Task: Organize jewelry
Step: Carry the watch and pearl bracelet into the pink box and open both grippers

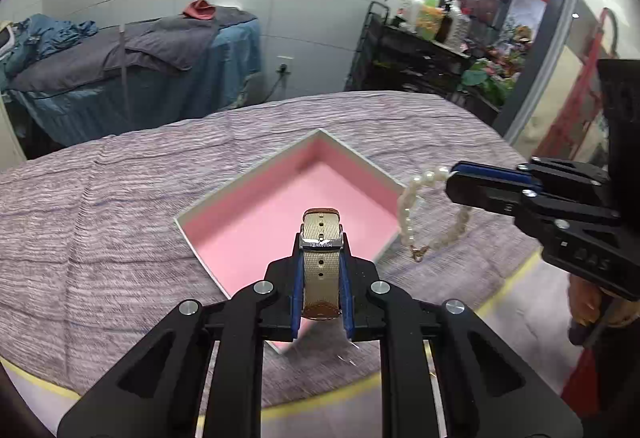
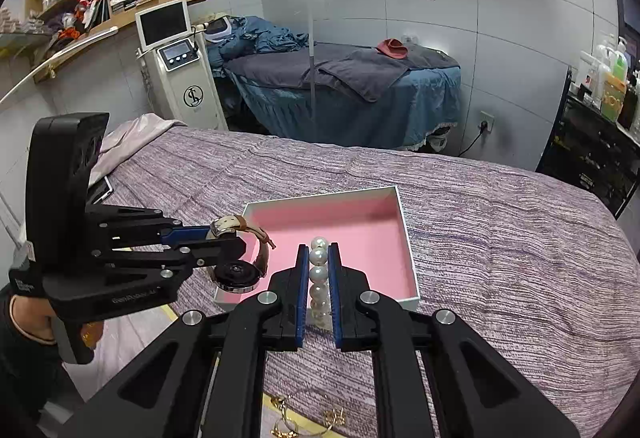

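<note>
Left wrist view shows our left hand-held gripper point(image 1: 321, 270) closed on a watch point(image 1: 321, 262), its beige strap pinched upright between the blue pads, held above the near corner of the box point(image 1: 384, 242). Our right hand-held gripper point(image 1: 454, 180) comes in from the right of the box, clamped on a pearl bracelet point(image 1: 404, 214) that dangles just outside the box's right rim, its small gold clasp hanging lowest, close to the purple bed cover point(image 1: 100, 218). From the right wrist view the same bracelet point(image 2: 319, 278) runs as a column of pearls between the pads of the right hand-held gripper point(image 2: 319, 290), and the left hand-held gripper point(image 2: 224, 238) holds the watch point(image 2: 240, 266) with its dark round case hanging over the box's point(image 2: 404, 238) left near corner. We judge that we are in the carrying step: both pieces are lifted and brought to the box, neither yet set down. The box itself, white outside and pink inside, looks empty as far as we can see its floor. The next move, as we read it, calls for lowering each piece inside the walls before opening the pads, the bracelet first shifted inward past the right rim so its loose loop does not catch on the edge. Some gold pieces point(image 2: 288, 426) lie on the cover nearer to us than the box, partly hidden by the gripper; we cannot tell just what they are.
</note>
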{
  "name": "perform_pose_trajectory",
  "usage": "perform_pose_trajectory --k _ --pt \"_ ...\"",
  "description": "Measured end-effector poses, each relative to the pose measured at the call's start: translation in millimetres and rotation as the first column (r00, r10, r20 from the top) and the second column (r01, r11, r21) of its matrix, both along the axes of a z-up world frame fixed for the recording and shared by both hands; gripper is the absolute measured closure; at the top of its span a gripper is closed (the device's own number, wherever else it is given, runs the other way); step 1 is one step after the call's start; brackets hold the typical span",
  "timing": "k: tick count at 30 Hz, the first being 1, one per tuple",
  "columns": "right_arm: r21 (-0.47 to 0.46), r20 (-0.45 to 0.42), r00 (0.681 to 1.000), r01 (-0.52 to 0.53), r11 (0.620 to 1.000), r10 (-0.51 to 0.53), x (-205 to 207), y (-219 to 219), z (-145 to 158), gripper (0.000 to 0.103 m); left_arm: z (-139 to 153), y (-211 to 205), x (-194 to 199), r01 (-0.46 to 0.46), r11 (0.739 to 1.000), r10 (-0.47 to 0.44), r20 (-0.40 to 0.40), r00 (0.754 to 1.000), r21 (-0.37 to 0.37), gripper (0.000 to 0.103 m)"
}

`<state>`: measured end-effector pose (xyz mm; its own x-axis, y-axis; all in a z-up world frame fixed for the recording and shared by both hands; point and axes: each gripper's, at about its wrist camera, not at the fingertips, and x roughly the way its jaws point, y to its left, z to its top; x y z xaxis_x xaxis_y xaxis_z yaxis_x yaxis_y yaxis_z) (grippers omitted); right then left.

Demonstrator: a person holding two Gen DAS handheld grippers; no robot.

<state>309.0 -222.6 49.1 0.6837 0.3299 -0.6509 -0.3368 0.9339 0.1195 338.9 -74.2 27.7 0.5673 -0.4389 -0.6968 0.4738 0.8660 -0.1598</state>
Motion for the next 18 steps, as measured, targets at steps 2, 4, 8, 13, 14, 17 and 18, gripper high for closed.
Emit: perform_pose_trajectory --k 2,4,8,13,14,17,18 --pt "0.015 -0.019 1.0 0.015 1.0 -0.015 13 2 -6 0.094 -7 -4 15 -0.023 0.999 0.023 0.001 1.0 0.029 0.088" --pt "0.034 -0.051 0.998 0.037 0.999 -0.035 28 4 -16 0.094 -15 -8 29 -0.04 0.998 0.04 -0.003 0.999 0.041 0.088" --pt "0.066 -0.13 0.99 0.059 0.996 -0.05 50 7 -38 0.094 -29 -13 52 -0.071 0.997 0.071 -0.015 0.997 0.036 0.088" --pt "0.035 -0.177 0.98 0.099 0.994 -0.092 63 9 -66 0.094 -52 -18 70 -0.098 0.994 0.101 -0.061 0.993 0.048 0.088" --pt "0.029 -0.185 0.977 0.11 0.994 -0.102 64 8 -71 0.094 -55 -18 71 -0.102 0.994 0.105 -0.066 0.992 0.046 0.088" --pt "-0.029 -0.169 0.979 0.11 0.993 -0.114 61 11 -79 0.094 -63 -17 72 -0.11 0.993 0.113 -0.077 0.991 0.043 0.087" --pt "-0.044 -0.163 0.98 0.109 0.993 -0.115 60 11 -81 0.094 -63 -16 73 -0.11 0.993 0.113 -0.074 0.991 0.041 0.087"
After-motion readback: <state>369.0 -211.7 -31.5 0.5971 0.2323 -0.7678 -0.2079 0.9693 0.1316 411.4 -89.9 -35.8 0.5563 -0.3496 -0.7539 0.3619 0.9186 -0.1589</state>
